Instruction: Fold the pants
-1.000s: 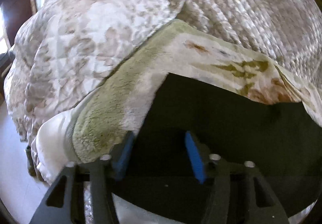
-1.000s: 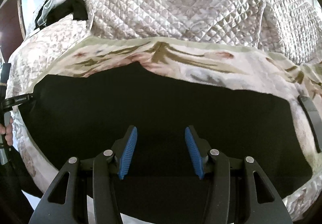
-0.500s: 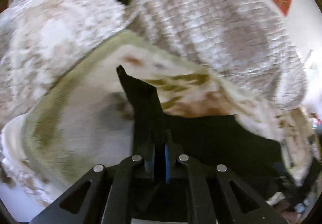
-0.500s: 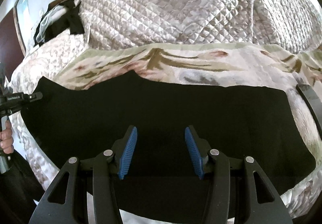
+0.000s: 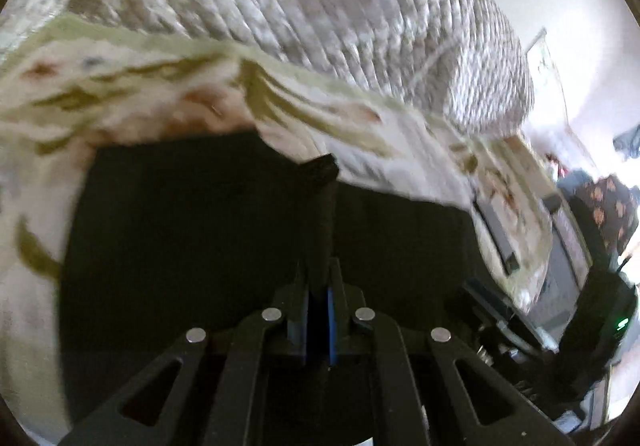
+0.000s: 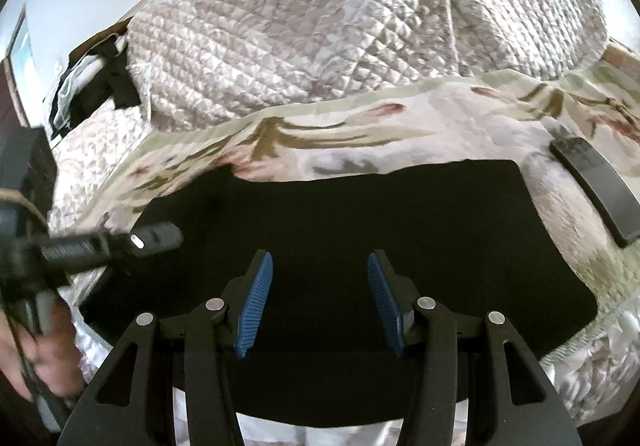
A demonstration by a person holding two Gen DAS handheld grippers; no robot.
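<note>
The black pants [image 6: 360,230] lie spread flat on a floral blanket [image 6: 360,125] on the bed. My left gripper [image 5: 318,286] is shut on a pinched-up edge of the pants [image 5: 320,181], which stands up between its blue pads. In the right wrist view the left gripper [image 6: 152,238] comes in from the left over the pants' left end. My right gripper [image 6: 320,298] is open and empty, low over the near middle of the pants.
A quilted beige duvet [image 6: 360,25] is heaped behind the blanket. A dark flat remote-like bar [image 6: 596,185] lies on the blanket right of the pants. Dark clothes [image 6: 100,73] sit at the far left of the bed. Furniture and clutter [image 5: 580,246] stand at the right.
My left gripper closed on the pants' left edge, lifted it and carried it rightward over the pants. My right gripper stayed open and drew slightly closer.
</note>
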